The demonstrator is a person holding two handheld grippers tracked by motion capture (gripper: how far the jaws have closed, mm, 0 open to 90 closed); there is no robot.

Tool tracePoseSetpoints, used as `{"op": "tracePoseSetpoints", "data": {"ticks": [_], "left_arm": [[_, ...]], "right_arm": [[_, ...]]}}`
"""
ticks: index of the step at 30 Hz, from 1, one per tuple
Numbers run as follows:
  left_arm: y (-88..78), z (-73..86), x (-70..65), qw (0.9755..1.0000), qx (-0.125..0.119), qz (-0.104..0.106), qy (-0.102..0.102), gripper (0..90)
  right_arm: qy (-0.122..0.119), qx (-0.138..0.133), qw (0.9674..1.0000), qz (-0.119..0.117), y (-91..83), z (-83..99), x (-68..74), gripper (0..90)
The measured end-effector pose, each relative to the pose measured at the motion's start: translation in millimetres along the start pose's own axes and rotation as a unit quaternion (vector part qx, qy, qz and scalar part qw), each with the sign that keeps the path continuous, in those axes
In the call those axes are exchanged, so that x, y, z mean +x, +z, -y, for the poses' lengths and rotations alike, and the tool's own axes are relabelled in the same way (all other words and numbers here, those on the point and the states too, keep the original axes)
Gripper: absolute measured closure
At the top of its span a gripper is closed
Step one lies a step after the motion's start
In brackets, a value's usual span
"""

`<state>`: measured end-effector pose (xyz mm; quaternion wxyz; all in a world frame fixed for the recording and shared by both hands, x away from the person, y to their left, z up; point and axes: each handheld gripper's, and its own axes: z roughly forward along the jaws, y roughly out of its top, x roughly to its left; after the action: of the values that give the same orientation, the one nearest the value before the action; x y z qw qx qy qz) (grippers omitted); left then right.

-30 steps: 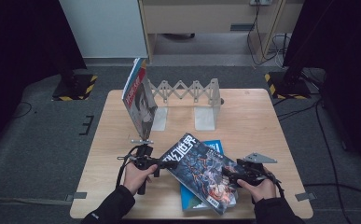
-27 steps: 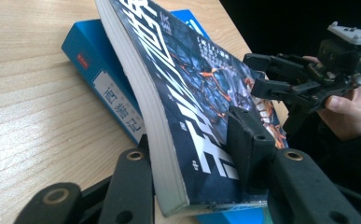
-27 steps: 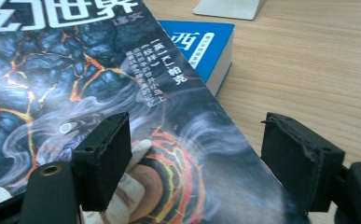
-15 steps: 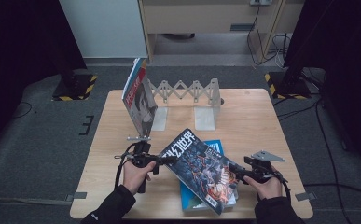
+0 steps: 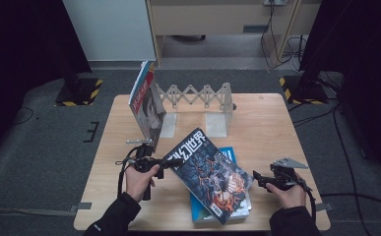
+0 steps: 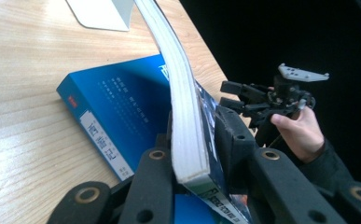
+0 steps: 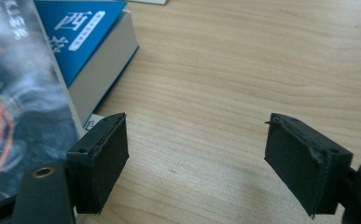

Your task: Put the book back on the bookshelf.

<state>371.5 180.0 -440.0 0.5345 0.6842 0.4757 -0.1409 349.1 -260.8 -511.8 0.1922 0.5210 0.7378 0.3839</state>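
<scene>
Pinching the magazine at its left edge, the left gripper has just been closing its jaws, and the pads now press both faces of the thick page block. That edge is raised off the table; the far end rests on a blue book. Off to the right, the right gripper hovers with jaws spread and nothing between them. Another magazine stands against a folding rack.
</scene>
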Motion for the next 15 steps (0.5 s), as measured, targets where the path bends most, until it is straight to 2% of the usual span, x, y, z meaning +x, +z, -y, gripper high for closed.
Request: {"op": "tracePoseSetpoints", "data": {"ticks": [6,12,15], "left_arm": [[-4.8,-5.8,-3.9,0.9999,-0.007,0.009,-0.002,78.2],[-9.9,-14.3,-9.3,0.9996,-0.019,0.020,0.001,80.4],[-12.3,-19.0,-12.3,0.9993,-0.026,0.025,0.001,81.4]], "right_arm": [[-0.004,0.026,0.9996,0.011,4.6,3.6,-5.1,20.0],[-0.010,0.064,0.9974,0.032,12.4,7.8,-16.5,19.1],[-0.011,0.067,0.9971,0.035,13.6,8.4,-18.5,18.8]]}}
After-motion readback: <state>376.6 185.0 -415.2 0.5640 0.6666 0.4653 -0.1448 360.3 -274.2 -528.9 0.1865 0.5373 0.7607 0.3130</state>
